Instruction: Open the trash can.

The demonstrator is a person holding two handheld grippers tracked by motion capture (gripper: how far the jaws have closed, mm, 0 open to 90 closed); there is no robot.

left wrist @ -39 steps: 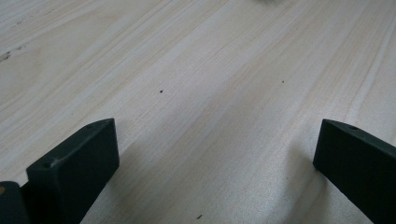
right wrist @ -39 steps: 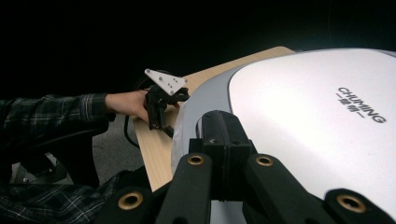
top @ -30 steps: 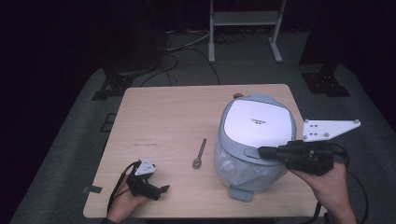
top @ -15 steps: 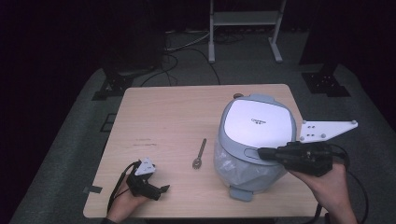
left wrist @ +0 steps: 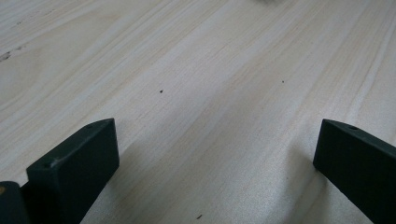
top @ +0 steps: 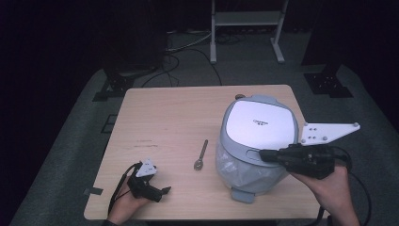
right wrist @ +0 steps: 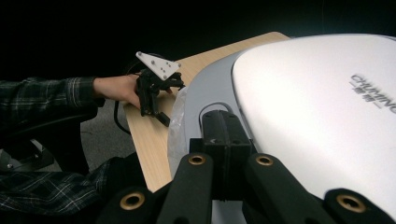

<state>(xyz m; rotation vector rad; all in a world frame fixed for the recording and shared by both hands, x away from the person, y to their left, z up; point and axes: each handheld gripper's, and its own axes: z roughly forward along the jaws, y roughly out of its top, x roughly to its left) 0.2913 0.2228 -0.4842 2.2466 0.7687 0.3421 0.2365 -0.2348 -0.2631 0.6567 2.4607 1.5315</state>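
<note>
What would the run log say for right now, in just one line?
right hand-held gripper: shut, tips at bin lid front button | left hand-held gripper: open, low over table | spoon: untouched beside bin

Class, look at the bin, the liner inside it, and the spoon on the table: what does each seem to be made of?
Bin: probably plastic, smooth matt grey with a glossy white lid panel.
Liner: thin clear plastic film, crinkled and see-through.
Spoon: likely metal, a dull silvery grey.
Table: pale wood, visible grain.
</note>
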